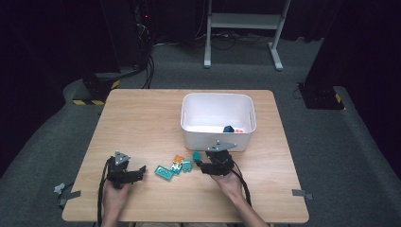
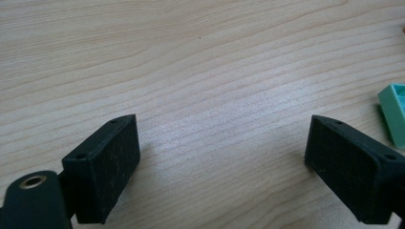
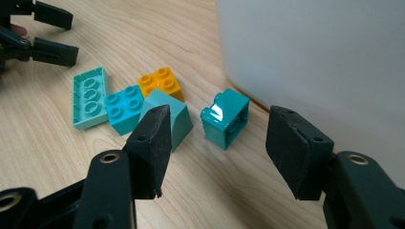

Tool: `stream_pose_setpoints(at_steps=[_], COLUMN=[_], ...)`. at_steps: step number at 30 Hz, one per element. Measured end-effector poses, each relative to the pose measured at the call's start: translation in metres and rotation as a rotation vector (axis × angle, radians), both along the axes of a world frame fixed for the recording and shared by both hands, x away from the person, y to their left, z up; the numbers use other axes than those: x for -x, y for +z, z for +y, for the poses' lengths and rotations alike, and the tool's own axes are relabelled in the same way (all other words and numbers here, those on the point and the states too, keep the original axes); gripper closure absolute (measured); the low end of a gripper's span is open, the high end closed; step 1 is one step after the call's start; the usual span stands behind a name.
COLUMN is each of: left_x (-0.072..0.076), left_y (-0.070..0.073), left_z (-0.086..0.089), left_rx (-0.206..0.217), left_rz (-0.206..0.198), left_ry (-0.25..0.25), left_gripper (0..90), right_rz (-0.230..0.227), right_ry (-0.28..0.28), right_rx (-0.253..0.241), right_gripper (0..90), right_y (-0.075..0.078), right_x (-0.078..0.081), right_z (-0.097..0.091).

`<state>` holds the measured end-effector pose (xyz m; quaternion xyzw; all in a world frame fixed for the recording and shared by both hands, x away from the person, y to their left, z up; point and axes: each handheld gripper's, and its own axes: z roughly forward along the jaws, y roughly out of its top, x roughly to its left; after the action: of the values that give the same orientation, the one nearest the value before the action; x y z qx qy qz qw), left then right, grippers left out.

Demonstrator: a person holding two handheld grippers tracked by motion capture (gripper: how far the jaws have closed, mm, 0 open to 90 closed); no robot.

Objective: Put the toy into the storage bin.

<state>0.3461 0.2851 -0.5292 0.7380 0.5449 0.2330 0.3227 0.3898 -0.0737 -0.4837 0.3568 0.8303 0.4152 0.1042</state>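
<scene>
Several toy bricks lie in a cluster on the wooden table (image 1: 142,123): a mint flat plate (image 3: 89,97), a blue brick (image 3: 124,107), an orange brick (image 3: 160,83), a green sloped piece (image 3: 174,119) and a teal brick (image 3: 225,118) lying on its side by the bin wall. My right gripper (image 3: 219,143) is open just short of the teal brick, its pads not touching it; in the high view the right gripper (image 1: 201,165) sits right of the cluster. My left gripper (image 2: 222,162) is open over bare wood, with the mint plate's edge (image 2: 394,112) to its right.
A white bin (image 1: 217,96) stands behind the bricks and holds a dark teal piece (image 1: 228,128) and a small orange one (image 1: 239,130). Its wall (image 3: 310,62) is close beside my right gripper. Bare wood stretches across the table's left half.
</scene>
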Motion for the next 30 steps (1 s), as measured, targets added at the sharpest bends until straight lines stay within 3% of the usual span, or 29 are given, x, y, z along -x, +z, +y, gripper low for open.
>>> stream_pose_setpoints(at_steps=[15,30], left_x=[0.000,0.000], left_y=[0.000,0.000], left_z=[0.000,0.000], left_rx=[-0.001,0.000], left_rz=[0.000,0.000], left_ry=[0.000,0.000], left_gripper=[11.5,11.5], right_rz=[0.018,0.017], right_ry=[-0.056,-0.066], right_rx=[0.028,0.046], right_gripper=[42.6,45.7], right_y=[-0.020,-0.027], right_x=[-0.012,-0.016], right_z=[0.016,0.024])
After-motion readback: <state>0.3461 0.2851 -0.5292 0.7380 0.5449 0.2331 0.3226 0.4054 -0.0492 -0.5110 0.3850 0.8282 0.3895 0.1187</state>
